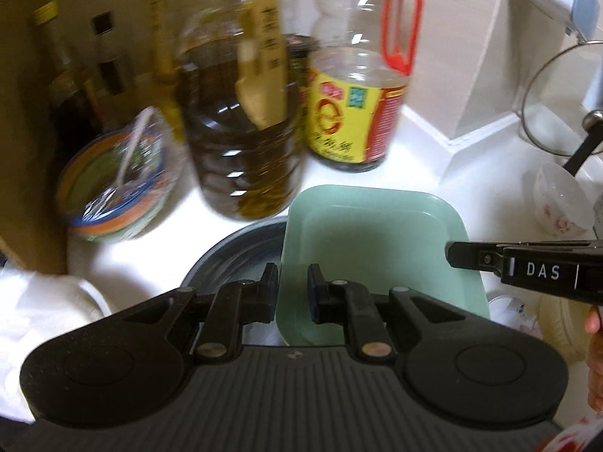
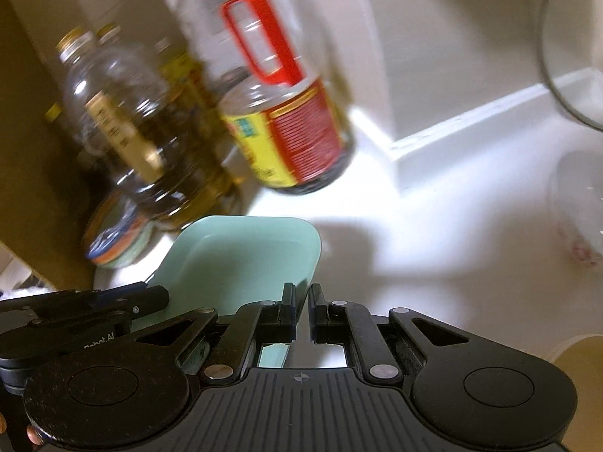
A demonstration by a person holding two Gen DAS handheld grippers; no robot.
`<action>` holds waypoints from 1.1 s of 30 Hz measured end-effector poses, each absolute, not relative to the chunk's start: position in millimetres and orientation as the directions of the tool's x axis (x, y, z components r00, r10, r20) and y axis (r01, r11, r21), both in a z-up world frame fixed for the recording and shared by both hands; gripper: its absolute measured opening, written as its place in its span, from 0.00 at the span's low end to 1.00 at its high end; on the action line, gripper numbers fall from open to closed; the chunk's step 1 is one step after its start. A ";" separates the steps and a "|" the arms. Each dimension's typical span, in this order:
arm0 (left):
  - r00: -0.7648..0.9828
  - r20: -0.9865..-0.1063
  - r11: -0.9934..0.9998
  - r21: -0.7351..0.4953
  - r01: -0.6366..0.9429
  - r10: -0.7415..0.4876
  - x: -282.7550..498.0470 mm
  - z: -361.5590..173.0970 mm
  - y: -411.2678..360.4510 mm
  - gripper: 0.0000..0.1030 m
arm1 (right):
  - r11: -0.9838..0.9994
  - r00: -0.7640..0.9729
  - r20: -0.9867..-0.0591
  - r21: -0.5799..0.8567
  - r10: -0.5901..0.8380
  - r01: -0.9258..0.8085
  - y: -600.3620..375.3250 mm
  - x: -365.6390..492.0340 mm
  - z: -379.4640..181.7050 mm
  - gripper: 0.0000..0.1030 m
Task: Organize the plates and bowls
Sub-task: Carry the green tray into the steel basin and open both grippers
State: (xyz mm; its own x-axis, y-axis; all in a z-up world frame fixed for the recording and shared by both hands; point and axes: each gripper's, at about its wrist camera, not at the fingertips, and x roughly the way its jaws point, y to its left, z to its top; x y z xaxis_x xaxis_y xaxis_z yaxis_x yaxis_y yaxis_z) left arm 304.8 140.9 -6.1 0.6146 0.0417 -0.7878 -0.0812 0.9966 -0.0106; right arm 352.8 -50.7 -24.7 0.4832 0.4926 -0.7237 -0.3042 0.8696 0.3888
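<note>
Left gripper (image 1: 293, 293) and right gripper (image 2: 302, 310) both clamp the near rim of the pale green square plastic plate (image 1: 373, 233), held above a grey metal bowl (image 1: 233, 252). Large oil bottle (image 1: 241, 120) and yellow-labelled sauce bottle (image 1: 354, 113) crowd the far side; bare white counter (image 2: 433, 233) lies right.

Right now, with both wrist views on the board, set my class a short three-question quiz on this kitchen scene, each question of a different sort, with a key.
1. True or false: only one gripper grips the green square plate.
2. The handle on the yellow-labelled bottle is: A blue, B red, C black.
3. In the left wrist view, what shows beneath the plate's left edge?

Key
1. False: the left gripper clamps its left rim and the right gripper its right rim.
2. B.
3. A metal basin.
</note>
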 end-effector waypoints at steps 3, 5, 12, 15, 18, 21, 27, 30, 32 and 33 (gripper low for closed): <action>0.609 -0.790 0.993 -0.009 -0.116 0.064 290.6 -8.3 149.7 0.14 | 0.858 0.464 -0.725 0.387 0.509 -0.336 -41.2 347.4 -27.3 0.07; 0.604 -0.793 0.991 -0.007 -0.137 0.078 282.8 -10.4 153.5 0.14 | 0.852 0.451 -0.727 0.388 0.518 -0.353 -35.3 344.2 -29.5 0.07; 0.584 -0.805 0.983 -0.010 -0.185 0.102 270.4 -18.4 163.4 0.14 | 0.838 0.423 -0.735 0.378 0.530 -0.393 -19.3 337.4 -38.8 0.07; 0.577 -0.810 0.981 -0.010 -0.194 0.106 267.0 -20.3 164.3 0.14 | 0.837 0.414 -0.742 0.373 0.528 -0.400 -15.3 336.8 -41.9 0.07; 0.566 -0.817 0.980 -0.010 -0.199 0.107 267.2 -25.4 164.8 0.14 | 0.838 0.406 -0.748 0.371 0.525 -0.400 -12.9 336.9 -46.0 0.07; 0.558 -0.823 0.979 -0.013 -0.204 0.106 267.8 -29.3 165.6 0.14 | 0.839 0.398 -0.755 0.369 0.522 -0.401 -9.5 338.1 -51.0 0.07; 0.542 -0.834 0.977 -0.014 -0.211 0.105 270.6 -36.6 168.2 0.14 | 0.840 0.386 -0.765 0.365 0.516 -0.401 -6.3 340.4 -59.0 0.07; 0.532 -0.840 0.977 -0.016 -0.215 0.103 271.7 -40.2 168.9 0.14 | 0.841 0.381 -0.769 0.362 0.513 -0.401 -3.7 342.3 -62.4 0.07; 0.526 -0.844 0.976 -0.015 -0.218 0.104 273.3 -42.4 169.2 0.14 | 0.841 0.380 -0.770 0.362 0.513 -0.401 -2.7 343.3 -64.1 0.07; 0.524 -0.845 0.976 -0.016 -0.217 0.103 273.5 -43.3 169.4 0.14 | 0.840 0.379 -0.769 0.363 0.515 -0.404 -2.3 343.5 -64.5 0.07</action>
State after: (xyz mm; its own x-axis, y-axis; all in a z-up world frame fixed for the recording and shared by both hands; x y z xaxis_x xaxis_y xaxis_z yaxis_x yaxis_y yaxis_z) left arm 273.5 169.4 -43.3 0.5241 0.1027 -0.8455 -0.2168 0.9761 -0.0158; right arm 343.5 -2.3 -64.5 0.3785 0.5147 -0.7693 -0.4037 0.8397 0.3632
